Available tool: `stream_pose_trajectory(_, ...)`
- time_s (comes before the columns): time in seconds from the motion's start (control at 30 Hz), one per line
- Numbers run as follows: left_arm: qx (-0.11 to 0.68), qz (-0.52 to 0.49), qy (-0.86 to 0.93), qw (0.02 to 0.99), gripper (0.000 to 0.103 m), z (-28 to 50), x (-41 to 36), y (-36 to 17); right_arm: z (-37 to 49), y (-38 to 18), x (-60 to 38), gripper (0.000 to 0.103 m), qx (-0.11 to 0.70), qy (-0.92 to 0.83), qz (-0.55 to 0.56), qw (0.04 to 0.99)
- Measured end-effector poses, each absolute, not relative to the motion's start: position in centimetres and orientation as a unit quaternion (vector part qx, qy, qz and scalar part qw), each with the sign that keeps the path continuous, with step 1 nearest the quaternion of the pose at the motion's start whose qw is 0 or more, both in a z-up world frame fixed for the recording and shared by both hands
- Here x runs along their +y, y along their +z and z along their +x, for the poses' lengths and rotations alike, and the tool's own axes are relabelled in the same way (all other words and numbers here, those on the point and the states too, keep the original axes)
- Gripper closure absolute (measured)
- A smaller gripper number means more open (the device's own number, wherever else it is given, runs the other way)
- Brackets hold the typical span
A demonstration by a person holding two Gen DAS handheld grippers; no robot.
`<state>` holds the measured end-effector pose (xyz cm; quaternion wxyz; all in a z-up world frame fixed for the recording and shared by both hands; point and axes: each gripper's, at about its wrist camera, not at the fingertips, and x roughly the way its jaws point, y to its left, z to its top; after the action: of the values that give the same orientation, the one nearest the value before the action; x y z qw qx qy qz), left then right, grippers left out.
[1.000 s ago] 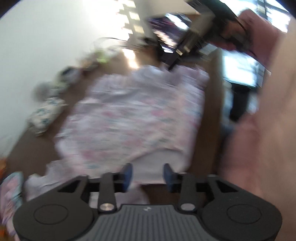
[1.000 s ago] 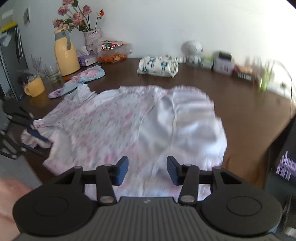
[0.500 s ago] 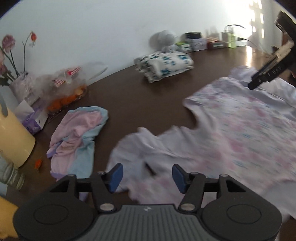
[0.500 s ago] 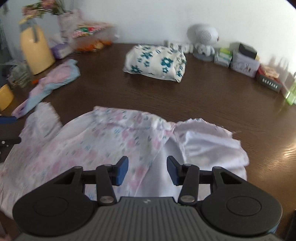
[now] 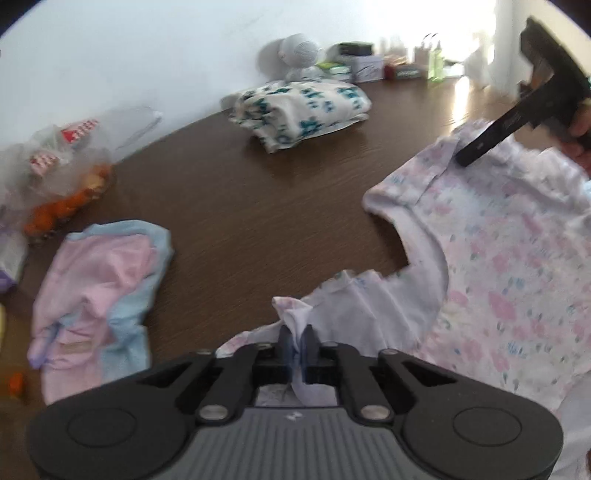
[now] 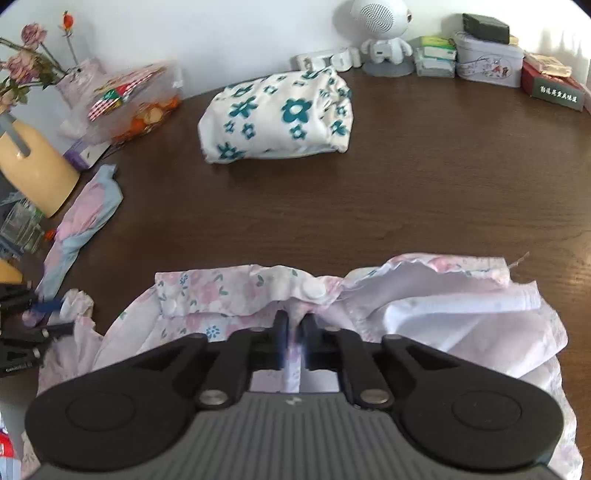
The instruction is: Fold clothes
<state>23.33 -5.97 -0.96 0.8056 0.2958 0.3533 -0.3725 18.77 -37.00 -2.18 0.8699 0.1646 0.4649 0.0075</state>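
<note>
the pink floral garment (image 5: pixel 509 280) lies spread on the dark wooden table (image 6: pixel 388 206), its pale lining turned up in a rumpled heap on the right side in the right wrist view. the left gripper (image 5: pixel 297 338) has its jaws pinched tight on a bunched white-and-floral corner of the garment, with cloth standing up between the pads. the right gripper (image 6: pixel 294 325) is likewise clamped on the garment's far edge, just below a row of white snap buttons (image 6: pixel 314 290), a strip of floral fabric caught between its jaws. in the left wrist view the right gripper shows at the upper right, its dark finger tips on the garment's far corner, a hand (image 5: pixel 580 129) behind it.

beyond the garment, well apart, a folded white cloth with teal flowers (image 6: pixel 280 118) sits mid-table. a crumpled pink and light-blue garment (image 5: pixel 99 291) lies to the left. along the wall stand a small white robot figure (image 6: pixel 384 33), stacked boxes and a tin (image 6: pixel 487 62), a bag of oranges (image 6: pixel 136 103), a yellow jug (image 6: pixel 33 166) and a vase of roses (image 6: pixel 26 66).
</note>
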Motion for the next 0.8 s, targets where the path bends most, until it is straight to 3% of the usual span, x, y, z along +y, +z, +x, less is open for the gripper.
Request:
stream_pose_trajectory(0.3, 0.300, 0.302, -0.277, 0.862, 0.099, 26.3, -7.1, 0.5, 22.0, -1.4, -38.6, 0.103, 0.409, -0.021, 0.160, 0.898)
stream_pose_trajectory(0.5, 0.305, 0.285, -0.275, 0.866, 0.094, 28.2, -8.7, -0.7, 24.5, -2.8, -38.7, 0.101, 0.422, -0.017, 0.178, 0.889)
stream_pose_trajectory(0.6, 0.304, 0.298, -0.276, 0.862, 0.096, 29.1, -9.5, -1.3, 24.3, -2.6, -39.3, 0.092, 0.425, -0.016, 0.186, 0.886)
stream_pose_trajectory(0.7, 0.305, 0.311, -0.270, 0.859, 0.096, 30.2, -10.6, -2.0, 23.4, -1.7, -40.1, 0.089, 0.421, -0.014, 0.194, 0.886)
stream_pose_trajectory(0.8, 0.308, 0.307, -0.257, 0.863, 0.092, 31.2, -11.2, -2.2, 21.0, 0.0, -41.0, 0.077, 0.409, -0.016, 0.191, 0.892)
